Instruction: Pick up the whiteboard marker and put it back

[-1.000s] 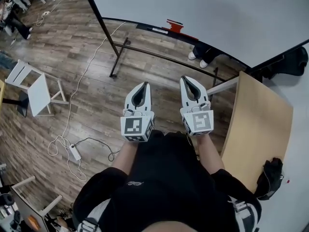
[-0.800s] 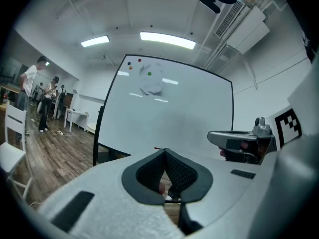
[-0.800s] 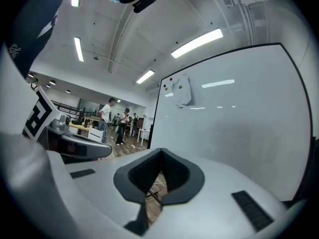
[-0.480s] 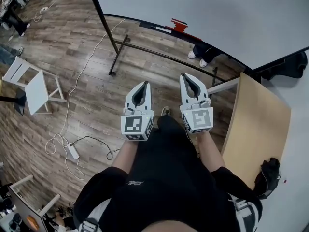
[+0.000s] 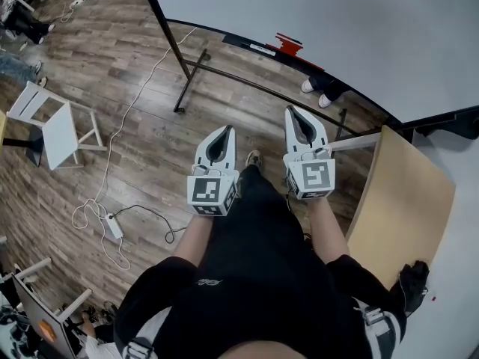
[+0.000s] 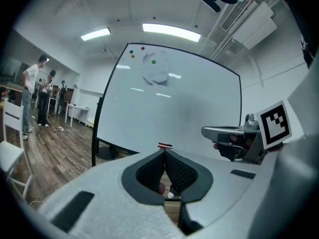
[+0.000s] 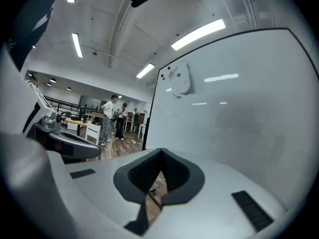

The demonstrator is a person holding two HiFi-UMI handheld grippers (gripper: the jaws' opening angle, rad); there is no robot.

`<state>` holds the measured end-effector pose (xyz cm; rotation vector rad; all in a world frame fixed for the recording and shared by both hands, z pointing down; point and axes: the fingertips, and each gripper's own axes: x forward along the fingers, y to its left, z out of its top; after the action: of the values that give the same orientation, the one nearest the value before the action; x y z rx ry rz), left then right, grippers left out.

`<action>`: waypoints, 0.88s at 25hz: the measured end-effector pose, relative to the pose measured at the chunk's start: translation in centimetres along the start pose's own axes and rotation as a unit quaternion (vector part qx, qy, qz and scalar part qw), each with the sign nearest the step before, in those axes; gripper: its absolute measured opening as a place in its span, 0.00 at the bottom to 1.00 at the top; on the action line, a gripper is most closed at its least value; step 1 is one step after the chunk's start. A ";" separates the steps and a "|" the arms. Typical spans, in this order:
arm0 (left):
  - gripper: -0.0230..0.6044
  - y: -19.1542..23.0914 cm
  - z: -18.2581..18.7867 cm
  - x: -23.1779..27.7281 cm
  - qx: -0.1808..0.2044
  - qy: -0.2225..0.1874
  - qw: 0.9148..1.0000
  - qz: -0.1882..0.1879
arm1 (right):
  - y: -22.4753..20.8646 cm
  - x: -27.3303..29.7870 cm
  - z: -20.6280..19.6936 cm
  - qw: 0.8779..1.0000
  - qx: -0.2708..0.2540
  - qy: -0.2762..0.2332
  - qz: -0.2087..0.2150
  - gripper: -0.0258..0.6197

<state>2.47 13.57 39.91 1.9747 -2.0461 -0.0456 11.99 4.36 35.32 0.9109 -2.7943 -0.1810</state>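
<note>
One large whiteboard (image 5: 337,28) stands ahead, with one wooden worktop (image 5: 400,193) at right. Two grippers, the left gripper (image 5: 223,132) and the right gripper (image 5: 293,112), are held side by side, jaws closed on nothing, well short of the board. On its ledge lie one red item (image 5: 288,43) and one pale stick, probably the whiteboard marker (image 5: 262,48). To pick it up cleanly, step closer and open one gripper's jaws across its middle.

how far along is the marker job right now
Nothing looks done yet. In hand: nothing; the left gripper and right gripper are both shut and empty, facing the whiteboard. Left to do: everything. Reach the tray, where a pale stick may be the marker, grip it, then put it back.
</note>
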 end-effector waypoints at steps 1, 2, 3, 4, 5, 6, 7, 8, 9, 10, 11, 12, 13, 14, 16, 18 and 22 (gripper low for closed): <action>0.04 0.4 0.1 0.9 0.000 0.002 1.000 0.003 | -0.7 1.0 -0.2 1.000 0.000 0.004 0.001 0.04; 0.05 0.7 0.2 2.0 0.000 0.005 1.000 0.006 | -1.4 2.0 -0.3 1.000 -0.003 0.008 0.003 0.04; 0.05 1.0 0.3 3.1 0.000 0.007 1.000 0.008 | -2.2 2.9 -0.5 1.000 -0.005 0.011 0.004 0.04; 0.04 1.2 0.4 4.4 0.002 0.009 1.000 0.009 | -3.0 4.0 -0.8 1.000 -0.006 0.016 0.006 0.04; 0.05 1.4 0.4 5.6 0.003 0.012 1.000 0.010 | -3.7 5.0 -1.1 1.000 -0.006 0.021 0.008 0.04; 0.05 1.6 0.5 6.9 0.003 0.015 1.000 0.011 | -4.4 6.0 -1.5 1.000 -0.008 0.027 0.012 0.04; 0.05 1.8 0.5 8.1 0.001 0.018 1.000 0.013 | -5.1 7.0 -1.9 0.999 -0.011 0.033 0.016 0.04; 0.05 2.0 0.5 9.3 -0.001 0.022 1.000 0.015 | -5.8 8.0 -2.3 0.999 -0.016 0.040 0.021 0.04; 0.05 2.1 0.5 10.4 -0.003 0.026 1.000 0.017 | -6.4 8.9 -2.6 0.998 -0.021 0.047 0.026 0.04; 0.05 2.3 0.5 11.4 -0.005 0.030 0.999 0.019 | -7.0 9.7 -2.9 0.998 -0.029 0.053 0.032 0.04; 0.05 2.4 0.5 12.3 -0.008 0.035 0.999 0.021 | -7.5 10.6 -3.3 0.997 -0.037 0.059 0.037 0.04; 0.05 2.6 0.3 13.1 -0.012 0.040 0.999 0.024 | -8.0 11.3 -3.6 0.996 -0.044 0.065 0.042 0.04; 0.05 2.9 0.1 13.7 -0.015 0.045 0.998 0.028 | -8.3 12.1 -4.1 0.995 -0.051 0.071 0.047 0.04; 0.05 3.2 -0.1 14.3 -0.016 0.049 0.998 0.032 | -8.5 12.9 -4.5 0.994 -0.057 0.078 0.052 0.04; 0.05 3.8 -0.5 15.2 -0.015 0.057 0.997 0.040 | -8.9 14.3 -5.5 0.991 -0.069 0.093 0.059 0.04; 0.05 4.2 -0.7 15.9 -0.011 0.065 0.997 0.042 | -9.1 15.3 -6.2 0.988 -0.085 0.109 0.065 0.04; 0.05 5.3 -1.2 17.2 -0.003 0.083 0.996 0.038 | -9.0 17.8 -7.5 0.980 -0.118 0.137 0.080 0.04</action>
<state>-2.62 -2.78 45.53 1.8301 -2.0097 0.1242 4.75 -13.85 43.61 0.6027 -2.5096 -0.3283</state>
